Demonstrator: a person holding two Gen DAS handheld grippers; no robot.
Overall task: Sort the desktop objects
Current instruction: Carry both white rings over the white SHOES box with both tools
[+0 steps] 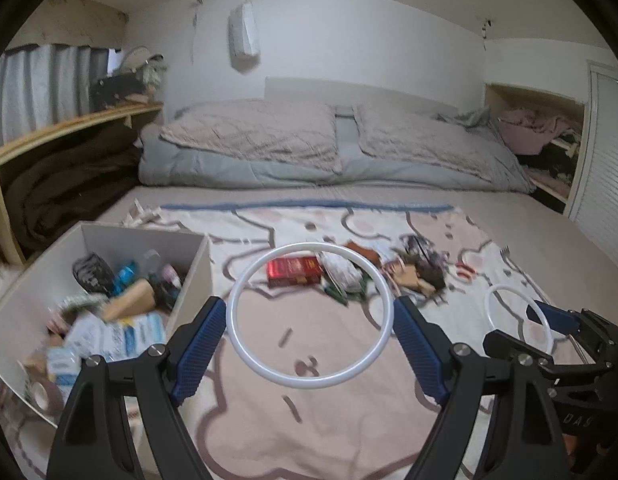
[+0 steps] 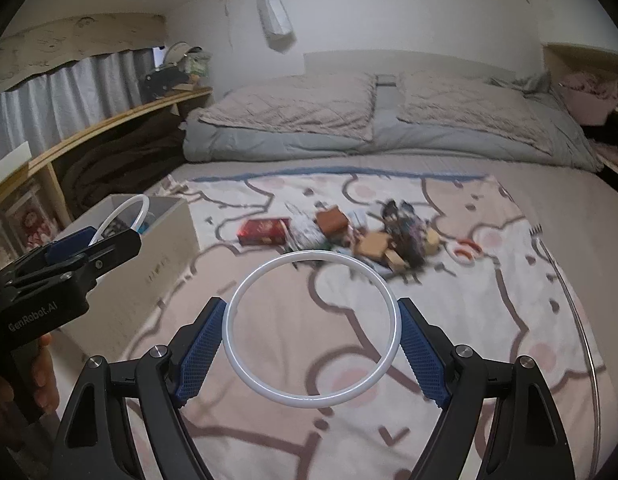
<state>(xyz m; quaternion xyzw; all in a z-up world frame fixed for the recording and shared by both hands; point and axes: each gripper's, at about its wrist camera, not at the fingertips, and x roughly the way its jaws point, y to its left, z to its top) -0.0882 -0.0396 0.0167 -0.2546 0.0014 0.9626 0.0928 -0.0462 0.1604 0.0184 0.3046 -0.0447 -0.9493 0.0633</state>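
My left gripper (image 1: 309, 316) is shut on a thin white ring (image 1: 313, 383), its blue pads pressing the ring's two sides above the patterned blanket. My right gripper (image 2: 311, 320) grips a second white ring (image 2: 309, 401) the same way. In the left wrist view the right gripper (image 1: 549, 320) shows at the right edge with its ring (image 1: 492, 312). The right wrist view shows the left gripper (image 2: 69, 248) at the left edge, held by a hand (image 2: 41, 372). Ahead lies a pile of small objects (image 2: 389, 232), among them a red box (image 1: 295, 270) (image 2: 265, 232).
A white open box (image 1: 197, 276) (image 2: 169, 248) holding several items stands on the blanket to the left. Pillows (image 1: 249, 136) and a folded duvet lie at the bed's head. A wooden shelf (image 1: 69, 128) runs along the left. A fork (image 2: 537, 234) and a red-and-white tape roll (image 2: 467, 250) lie right of the pile.
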